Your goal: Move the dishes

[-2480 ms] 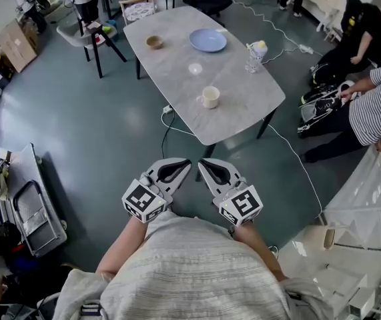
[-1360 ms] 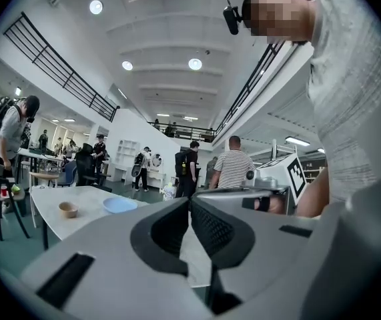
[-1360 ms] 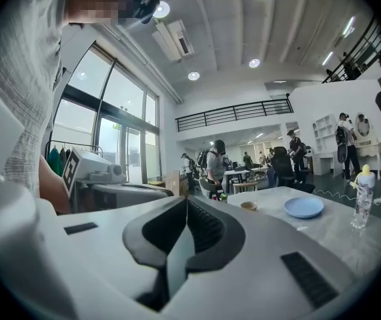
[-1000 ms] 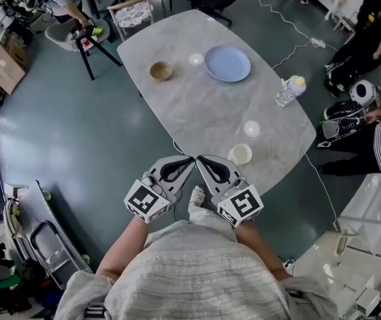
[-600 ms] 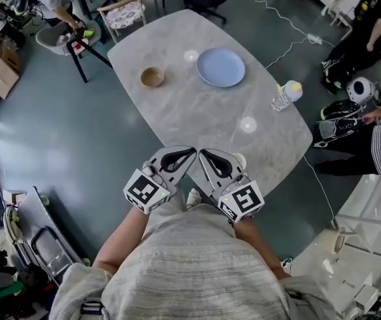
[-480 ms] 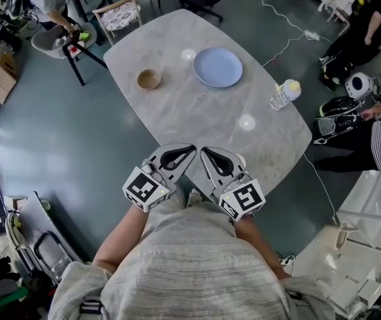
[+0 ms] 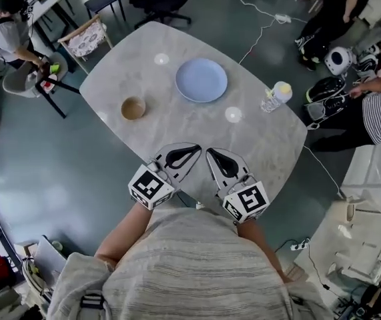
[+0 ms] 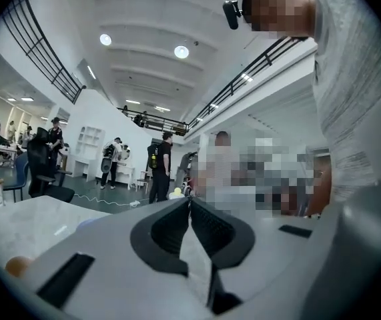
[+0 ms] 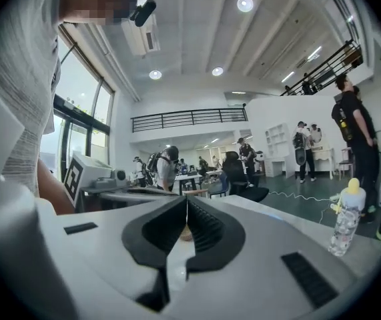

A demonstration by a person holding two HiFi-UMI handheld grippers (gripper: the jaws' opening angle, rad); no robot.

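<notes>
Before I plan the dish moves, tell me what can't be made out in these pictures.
Bowl contents: too small in head view; gripper views show only slivers past gripper bodies.
Table near edge: head view, covered by left gripper and right gripper.
Plate: left gripper view, mostly behind that gripper.

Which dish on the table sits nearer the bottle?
The wide pale blue plate. The small brown bowl lies on the plate's far side from the bottle, toward the table's opposite edge.
</notes>
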